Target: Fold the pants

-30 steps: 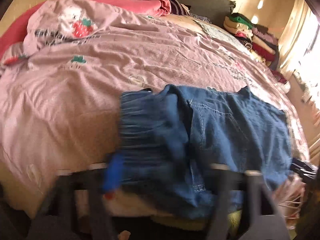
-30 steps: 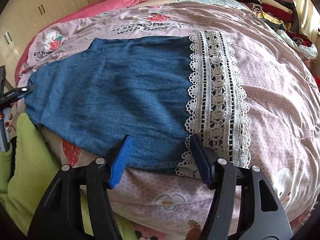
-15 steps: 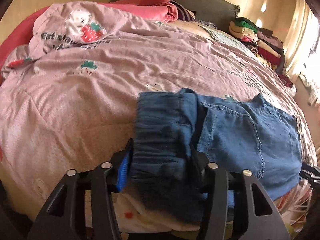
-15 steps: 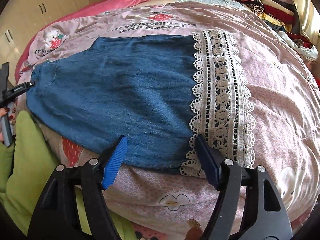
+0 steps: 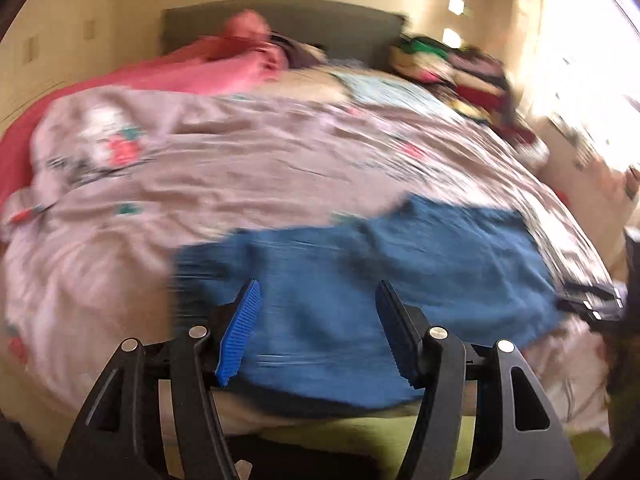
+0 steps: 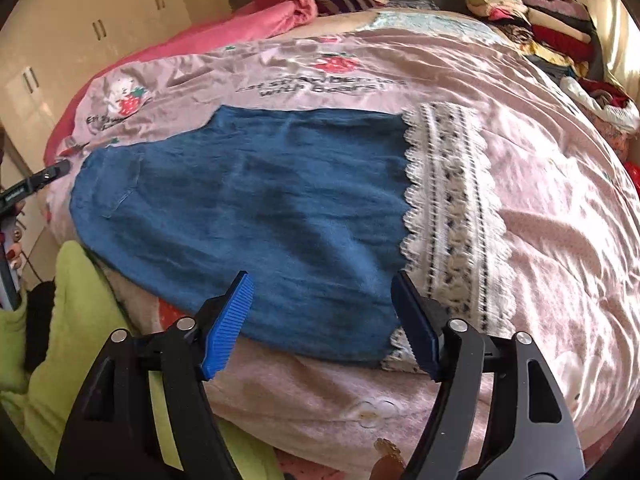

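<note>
The blue denim pants lie flat across the near edge of the pink bedspread, with a white lace hem band at their right end. In the blurred left wrist view the pants spread to the right from the waist end. My left gripper is open and empty, just above the waist end. My right gripper is open and empty, over the near edge of the pants by the lace. The left gripper's tip also shows in the right wrist view.
The pink strawberry-print bedspread covers the bed. A rolled pink blanket lies at the head. A stack of folded clothes sits at the far right. A green sheet hangs at the near edge. Cupboards stand on the left.
My left gripper has let go of the bunched waist, which now lies flatter, and has drawn back and risen. My right gripper has pulled back slightly from the pants' edge.
</note>
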Motion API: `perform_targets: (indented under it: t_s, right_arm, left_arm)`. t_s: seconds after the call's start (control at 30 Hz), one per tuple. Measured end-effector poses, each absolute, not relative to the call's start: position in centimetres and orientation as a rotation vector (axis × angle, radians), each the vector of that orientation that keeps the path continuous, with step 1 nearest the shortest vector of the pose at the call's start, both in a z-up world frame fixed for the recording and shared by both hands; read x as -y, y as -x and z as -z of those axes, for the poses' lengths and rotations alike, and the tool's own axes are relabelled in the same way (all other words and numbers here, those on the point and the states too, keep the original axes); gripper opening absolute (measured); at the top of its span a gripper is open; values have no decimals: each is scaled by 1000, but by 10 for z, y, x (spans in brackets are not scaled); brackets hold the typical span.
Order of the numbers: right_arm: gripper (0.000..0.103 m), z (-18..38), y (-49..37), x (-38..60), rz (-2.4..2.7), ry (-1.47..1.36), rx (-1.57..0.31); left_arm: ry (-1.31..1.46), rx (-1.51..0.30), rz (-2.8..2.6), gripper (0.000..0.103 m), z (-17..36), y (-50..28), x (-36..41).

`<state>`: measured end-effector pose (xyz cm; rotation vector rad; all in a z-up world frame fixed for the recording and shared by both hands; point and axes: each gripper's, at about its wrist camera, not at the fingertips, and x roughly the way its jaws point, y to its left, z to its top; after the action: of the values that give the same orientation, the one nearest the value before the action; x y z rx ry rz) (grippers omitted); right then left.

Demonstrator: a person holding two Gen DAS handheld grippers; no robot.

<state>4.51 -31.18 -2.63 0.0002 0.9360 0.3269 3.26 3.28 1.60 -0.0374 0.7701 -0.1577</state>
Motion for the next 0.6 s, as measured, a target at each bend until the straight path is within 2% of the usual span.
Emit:
perform_targets:
  t_s: [0.07,0.13,0.33,0.43,0.6]
  right_arm:
    - [69,28,-45,306,-341,15,-941]
    - [69,33,-46,303,-345,22,-952]
    - [72,59,-51,311,-317,4,-1011]
    - [76,60,-50,307,-325,18,-1007]
    - [77,52,-50,309,-336,-7,-1000]
  left_arm:
    - [-10,-805,228,59,-5,-38,-5]
    - [-65,-847,256,67,10,-45,15]
    - [-162,-977,256,68,65,-60,30]
    - [-124,-992,272,68,67,-62,25]
    - [-117,-985,274,67,66,-59,22]
